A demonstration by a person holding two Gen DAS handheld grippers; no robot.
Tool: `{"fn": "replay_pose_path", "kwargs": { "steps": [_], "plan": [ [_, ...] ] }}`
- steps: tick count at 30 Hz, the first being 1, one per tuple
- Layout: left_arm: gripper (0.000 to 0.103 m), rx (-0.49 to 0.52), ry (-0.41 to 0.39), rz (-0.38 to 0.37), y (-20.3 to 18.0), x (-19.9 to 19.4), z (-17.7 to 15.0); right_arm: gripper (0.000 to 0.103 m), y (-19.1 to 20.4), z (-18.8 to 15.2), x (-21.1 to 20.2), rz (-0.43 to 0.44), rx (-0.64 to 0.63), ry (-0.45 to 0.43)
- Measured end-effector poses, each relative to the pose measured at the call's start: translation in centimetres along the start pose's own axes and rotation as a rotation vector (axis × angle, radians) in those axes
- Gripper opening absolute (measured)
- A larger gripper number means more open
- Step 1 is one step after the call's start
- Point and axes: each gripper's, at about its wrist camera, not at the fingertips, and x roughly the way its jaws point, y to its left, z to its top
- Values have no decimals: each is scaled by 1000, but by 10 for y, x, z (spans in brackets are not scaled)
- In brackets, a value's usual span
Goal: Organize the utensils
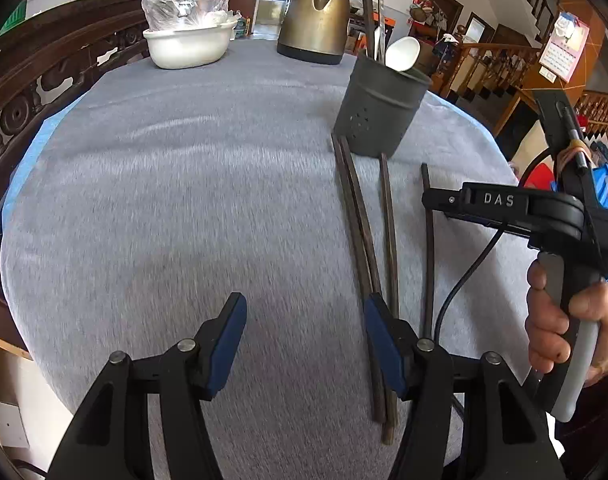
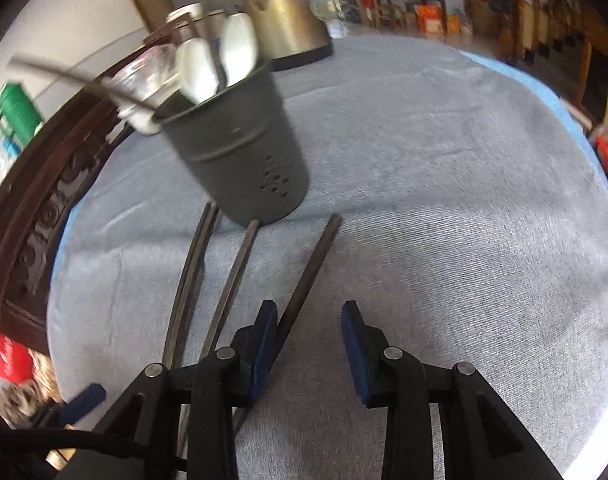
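"DAS" on right tool (image 1: 500,200)

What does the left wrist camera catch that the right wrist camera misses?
Only the left view shows the person's hand on the right gripper's handle, and the white basin. Only the right view shows the right gripper open over the rightmost chopstick. Both show the grey utensil holder, kettle and four chopsticks.

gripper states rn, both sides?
Left gripper: open, holding nothing, over the grey cloth.
Right gripper: open, nothing gripped; the rightmost chopstick runs under its left finger.
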Motion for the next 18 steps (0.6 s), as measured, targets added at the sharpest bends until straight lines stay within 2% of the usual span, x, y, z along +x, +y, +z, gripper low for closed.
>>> {"fn": "replay_pose_path", "kwargs": {
  "steps": [7,11,14,18],
  "plan": [
    [62,-31,39,-67,10,13,40,36,-20,30,12,44,155,61],
    [62,-40,56,-96,6,23,52,27,-17,34,13,16,133,46],
    [62,-35,66,-90,-2,34,58,14,-17,31,13,-15,93,29],
    [62,-49,78,-79,-4,45,64,14,-20,24,11,-13,64,17]
  ]
}}
